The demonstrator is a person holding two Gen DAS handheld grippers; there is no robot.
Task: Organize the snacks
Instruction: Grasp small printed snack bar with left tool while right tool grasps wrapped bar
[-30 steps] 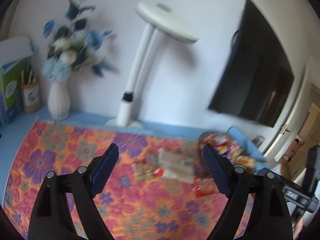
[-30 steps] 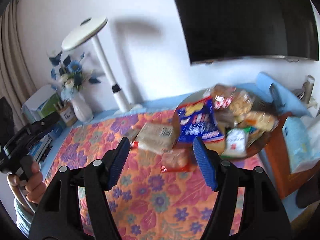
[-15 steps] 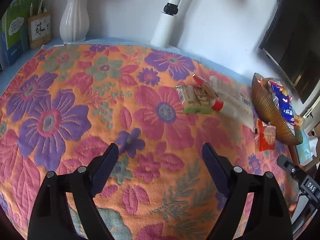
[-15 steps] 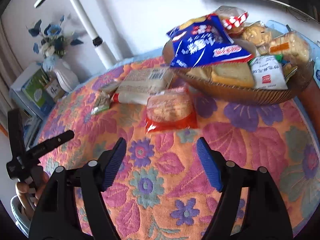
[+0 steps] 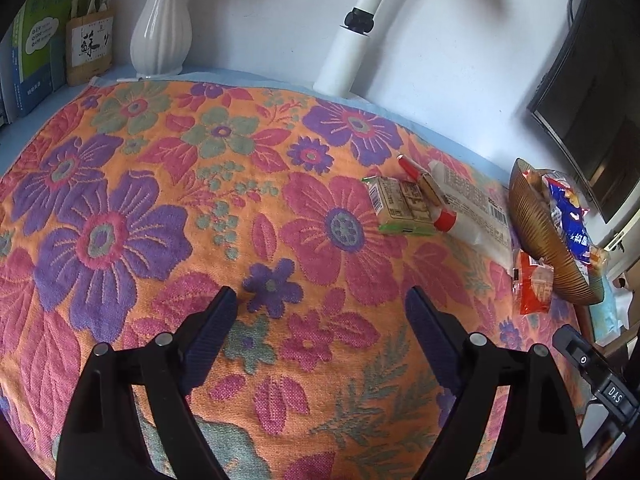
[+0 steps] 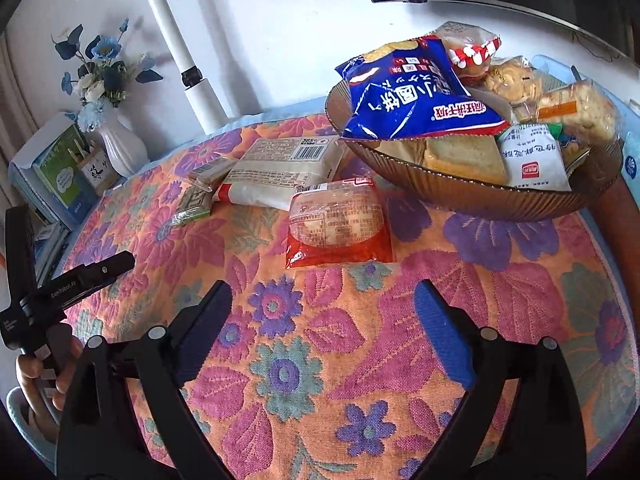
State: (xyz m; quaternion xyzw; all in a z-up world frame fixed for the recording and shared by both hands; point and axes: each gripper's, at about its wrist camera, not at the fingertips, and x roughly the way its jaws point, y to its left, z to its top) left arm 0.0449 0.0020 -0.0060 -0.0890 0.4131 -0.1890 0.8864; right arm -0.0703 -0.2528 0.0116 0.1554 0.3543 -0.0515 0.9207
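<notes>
Right gripper (image 6: 322,312) has just been opening, jaws wide w/ nothing between, above floral cloth (image 6: 400,320). Left gripper (image 5: 320,306) also spread, empty. Red snack pack (image 6: 338,224) lies just ahead of right gripper, beside brown bowl (image 6: 480,196) piled w/ snacks.
</notes>
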